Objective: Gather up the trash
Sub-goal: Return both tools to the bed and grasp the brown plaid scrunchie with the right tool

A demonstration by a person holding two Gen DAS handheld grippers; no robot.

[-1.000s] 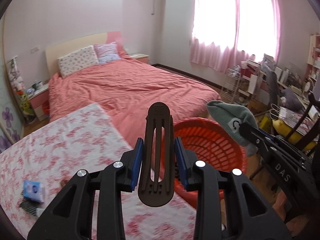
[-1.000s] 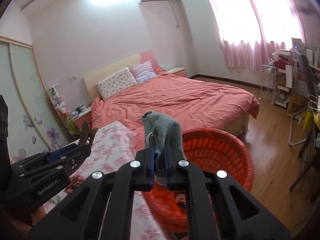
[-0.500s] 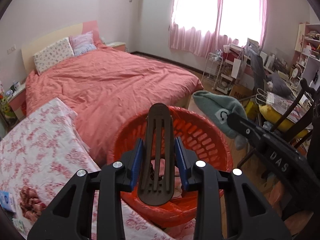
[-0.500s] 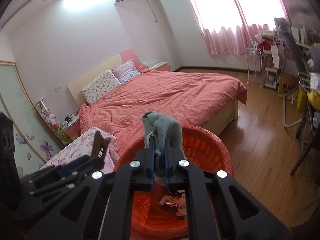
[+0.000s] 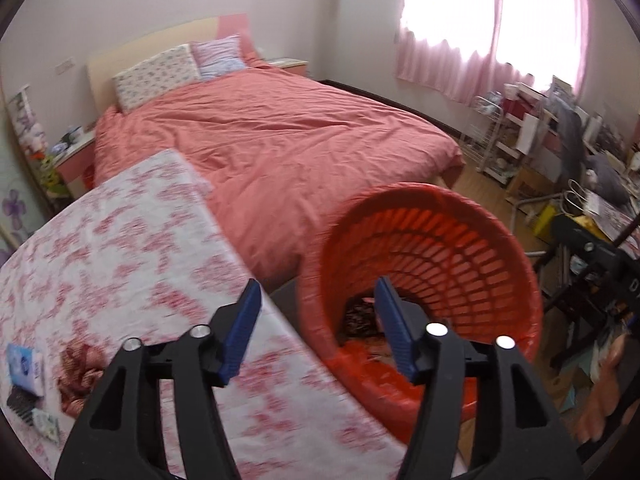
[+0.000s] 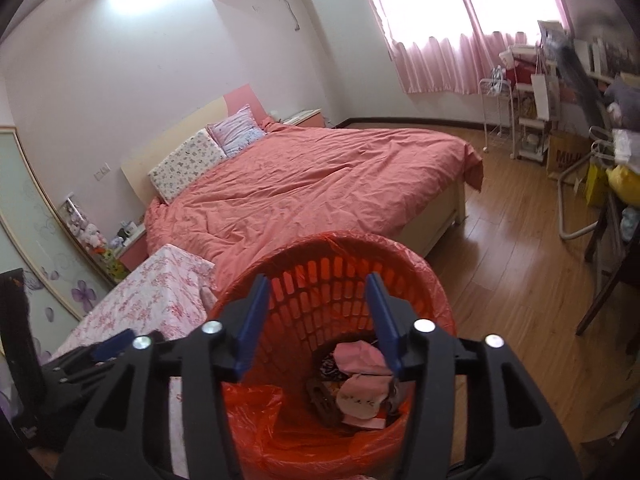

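Currently, in the left wrist view, the left gripper (image 5: 318,302) stands with its blue pads (image 5: 244,332) apart and nothing between them; its jaws have just been opening. It hovers at the near left rim of the red basket (image 5: 472,240), which is lined with a red bag and sits just right of the floral-covered table (image 5: 120,248). Dark patterned trash (image 5: 360,318) lies at the basket bottom. On the table's near left lie a small blue packet (image 5: 25,368) and a crumpled red-brown wrapper (image 5: 80,372). The bed (image 5: 280,144) with its salmon cover fills the far middle.

Right wrist view: the right gripper (image 6: 318,312) is likewise spread, pads clear of any object, its jaws having just been opening. It hangs directly over the red basket (image 6: 320,272). Inside, near right, rest a pink item (image 6: 360,356), a white paper (image 6: 360,396) and a dark slotted piece (image 6: 322,398); the items overlap and cannot be separated further. The left gripper (image 6: 108,344) shows at the near left, over the table (image 6: 156,296) edge. Wooden floor (image 6: 500,280) extends to the right.
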